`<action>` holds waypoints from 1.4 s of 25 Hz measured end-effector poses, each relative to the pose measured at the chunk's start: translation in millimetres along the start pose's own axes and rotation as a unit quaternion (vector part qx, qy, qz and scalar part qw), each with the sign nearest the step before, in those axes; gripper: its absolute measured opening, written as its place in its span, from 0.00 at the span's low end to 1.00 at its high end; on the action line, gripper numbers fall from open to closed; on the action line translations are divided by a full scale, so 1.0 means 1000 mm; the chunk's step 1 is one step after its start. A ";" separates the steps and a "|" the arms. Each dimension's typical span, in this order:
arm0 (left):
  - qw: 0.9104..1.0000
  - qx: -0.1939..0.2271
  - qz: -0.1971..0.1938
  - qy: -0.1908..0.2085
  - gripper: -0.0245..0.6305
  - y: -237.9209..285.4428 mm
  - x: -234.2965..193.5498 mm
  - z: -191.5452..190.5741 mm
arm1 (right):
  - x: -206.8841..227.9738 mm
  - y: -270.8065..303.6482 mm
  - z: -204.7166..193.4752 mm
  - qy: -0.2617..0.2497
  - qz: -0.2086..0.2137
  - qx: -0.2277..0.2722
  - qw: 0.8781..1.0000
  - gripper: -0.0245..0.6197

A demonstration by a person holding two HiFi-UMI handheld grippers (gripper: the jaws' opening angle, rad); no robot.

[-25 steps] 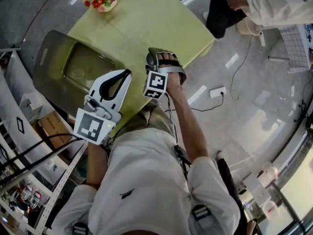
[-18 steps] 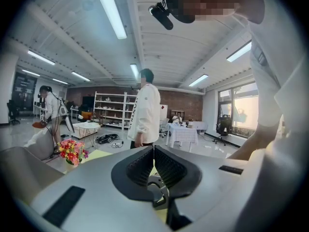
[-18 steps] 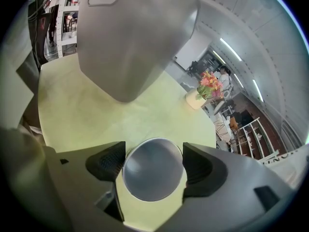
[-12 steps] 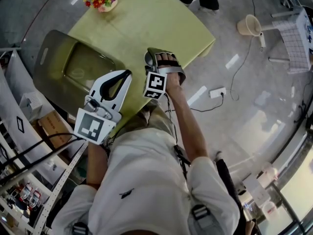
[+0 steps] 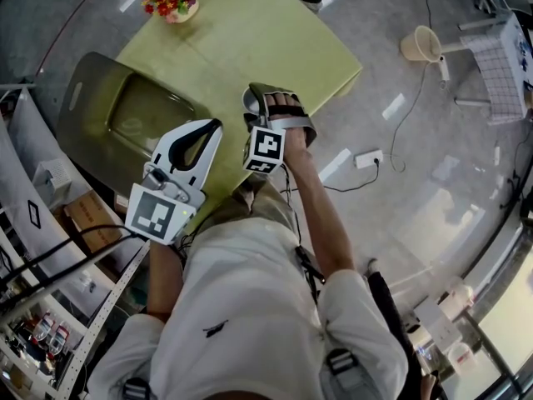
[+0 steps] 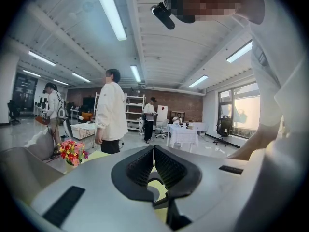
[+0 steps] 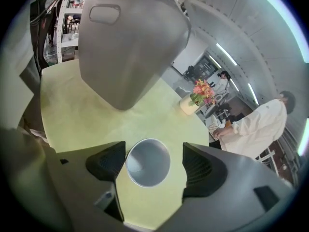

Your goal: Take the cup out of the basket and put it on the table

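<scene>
Apparently the cup stands upright on the tabletop, clear of the basket. So we judge the right tongs, jaws spread wide either side of it and clamping nothing, to be at release, and the left tongs, pressed shut and empty, to be idle. Only the right gripper view shows us the cup's mouth between the jaws, while the head view puts the basket at upper left, apart from it.

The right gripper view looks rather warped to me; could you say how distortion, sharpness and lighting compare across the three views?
Right gripper view: strong fisheye, the basket bulging at top, the cup sharp between the jaws, corners dark. Left gripper view: ceiling lights glare, the window is bright. Head view: the floor curves and reflects light streaks.
</scene>
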State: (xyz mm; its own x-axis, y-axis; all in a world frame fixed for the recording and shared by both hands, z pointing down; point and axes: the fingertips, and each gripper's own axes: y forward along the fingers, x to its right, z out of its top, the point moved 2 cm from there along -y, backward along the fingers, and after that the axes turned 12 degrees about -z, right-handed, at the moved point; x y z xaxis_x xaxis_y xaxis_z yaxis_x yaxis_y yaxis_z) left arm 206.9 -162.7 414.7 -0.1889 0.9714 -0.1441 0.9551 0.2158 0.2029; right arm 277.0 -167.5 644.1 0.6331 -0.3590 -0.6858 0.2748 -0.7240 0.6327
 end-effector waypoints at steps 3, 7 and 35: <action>1.000 0.004 0.000 0.001 0.06 -0.001 0.000 0.002 | 0.010 -0.017 0.007 0.015 -0.014 0.014 1.000 0.60; 1.000 0.008 -0.001 0.002 0.06 -0.002 0.002 0.003 | 0.028 -0.044 0.016 0.047 -0.038 0.036 0.998 0.60; 0.999 0.028 -0.033 0.006 0.06 -0.009 0.030 -0.014 | 0.077 -0.175 0.029 0.461 -0.024 0.207 0.863 0.05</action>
State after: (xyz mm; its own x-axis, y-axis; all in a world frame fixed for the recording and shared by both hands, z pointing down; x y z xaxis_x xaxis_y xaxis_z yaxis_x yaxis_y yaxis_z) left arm 189.3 -134.3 422.2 -0.2546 0.9562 -0.1445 0.9517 0.2742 0.1378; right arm 256.3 -85.7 470.3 0.9873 0.1588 -0.0095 0.1544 -0.9421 0.2976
